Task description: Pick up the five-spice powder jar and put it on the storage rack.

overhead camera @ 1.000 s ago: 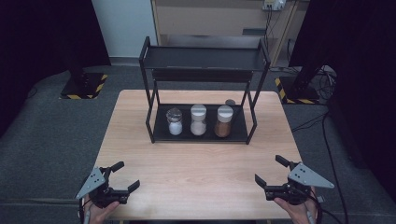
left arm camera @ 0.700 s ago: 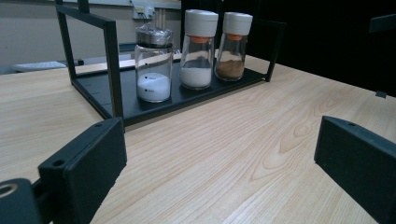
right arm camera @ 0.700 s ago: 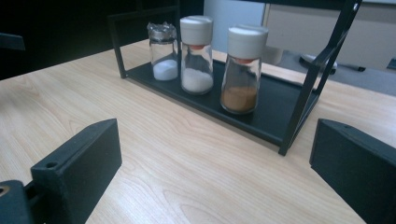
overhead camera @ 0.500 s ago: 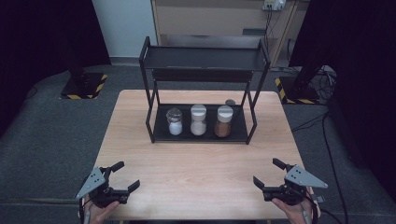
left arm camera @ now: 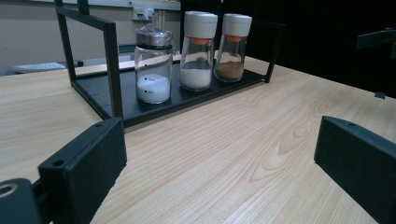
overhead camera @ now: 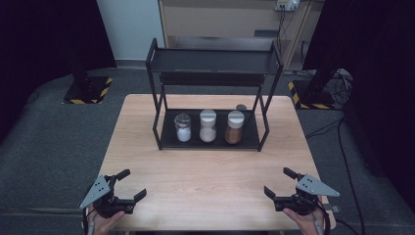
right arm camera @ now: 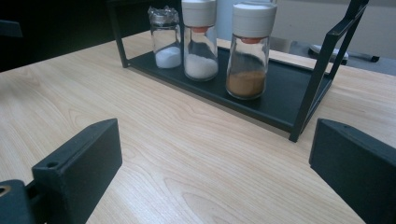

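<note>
High view overhead facing forward, both gripper views low near tabletop, all sharing the rack.

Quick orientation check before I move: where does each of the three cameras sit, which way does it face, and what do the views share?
High view: above the person's side, looking forward and down on the table and black rack; both hands, left gripper and right gripper enter at the bottom.
Left gripper view: low over the table, facing the rack from its left front; its own open jaws show.
Right gripper view: low, facing the rack from its right front; its own open jaws show.
Shared: all show the three jars, including the brown-powder jar.
</note>
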`<state>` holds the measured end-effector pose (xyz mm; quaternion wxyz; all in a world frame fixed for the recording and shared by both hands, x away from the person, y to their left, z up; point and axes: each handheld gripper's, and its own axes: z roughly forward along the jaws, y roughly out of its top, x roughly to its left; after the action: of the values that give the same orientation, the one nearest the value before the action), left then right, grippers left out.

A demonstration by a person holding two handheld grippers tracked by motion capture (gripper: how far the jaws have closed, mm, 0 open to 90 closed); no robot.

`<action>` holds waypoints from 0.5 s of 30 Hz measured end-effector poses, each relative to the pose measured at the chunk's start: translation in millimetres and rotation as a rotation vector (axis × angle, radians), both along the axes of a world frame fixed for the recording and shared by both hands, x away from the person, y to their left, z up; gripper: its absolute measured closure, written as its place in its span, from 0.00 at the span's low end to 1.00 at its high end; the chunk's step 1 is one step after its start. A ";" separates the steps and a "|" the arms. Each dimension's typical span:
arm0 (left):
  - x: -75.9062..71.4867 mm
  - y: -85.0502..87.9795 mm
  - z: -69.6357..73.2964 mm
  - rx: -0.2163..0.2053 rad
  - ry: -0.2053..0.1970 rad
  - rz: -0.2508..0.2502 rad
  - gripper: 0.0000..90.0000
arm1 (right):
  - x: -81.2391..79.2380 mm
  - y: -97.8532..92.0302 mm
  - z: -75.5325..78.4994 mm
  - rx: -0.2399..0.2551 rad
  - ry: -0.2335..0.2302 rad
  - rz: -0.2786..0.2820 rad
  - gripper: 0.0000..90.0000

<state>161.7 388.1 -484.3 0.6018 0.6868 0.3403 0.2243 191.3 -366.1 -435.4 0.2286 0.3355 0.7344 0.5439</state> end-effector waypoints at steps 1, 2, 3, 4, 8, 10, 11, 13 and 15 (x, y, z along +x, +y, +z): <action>0.1 0.0 -0.1 0.000 -0.001 -0.001 0.02 | 0.3 -0.2 -0.5 0.001 0.002 0.000 0.03; 0.1 0.1 -0.1 -0.001 -0.001 -0.001 0.02 | 0.7 -0.7 -1.1 0.003 0.004 0.001 0.03; 0.2 0.2 -0.1 -0.001 -0.001 -0.002 0.02 | 0.7 -0.9 -1.5 0.003 0.003 0.001 0.03; 0.2 0.2 -0.1 -0.001 -0.002 -0.003 0.02 | 0.5 -0.9 -2.1 -0.001 -0.001 0.000 0.03; 0.6 0.4 -0.5 -0.005 -0.005 -0.006 0.02 | 1.5 -0.9 -4.4 -0.009 -0.004 0.003 0.04; 0.9 0.4 -0.6 -0.005 -0.007 -0.010 0.02 | 2.5 -1.2 -5.5 -0.009 0.001 0.003 0.04; 1.2 0.3 -0.6 -0.005 -0.007 -0.012 0.02 | 2.7 -1.5 -5.9 -0.006 0.003 0.002 0.04; 1.7 0.1 -0.7 -0.004 -0.007 -0.014 0.02 | 2.9 -1.9 -6.5 -0.004 0.004 0.003 0.04; 2.0 -0.1 -0.7 -0.004 -0.007 -0.016 0.02 | 3.3 -1.7 -6.6 -0.006 0.005 0.006 0.04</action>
<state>163.7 387.9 -485.0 0.6062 0.6874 0.3332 0.2212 194.6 -367.8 -442.0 0.2262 0.3337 0.7376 0.5416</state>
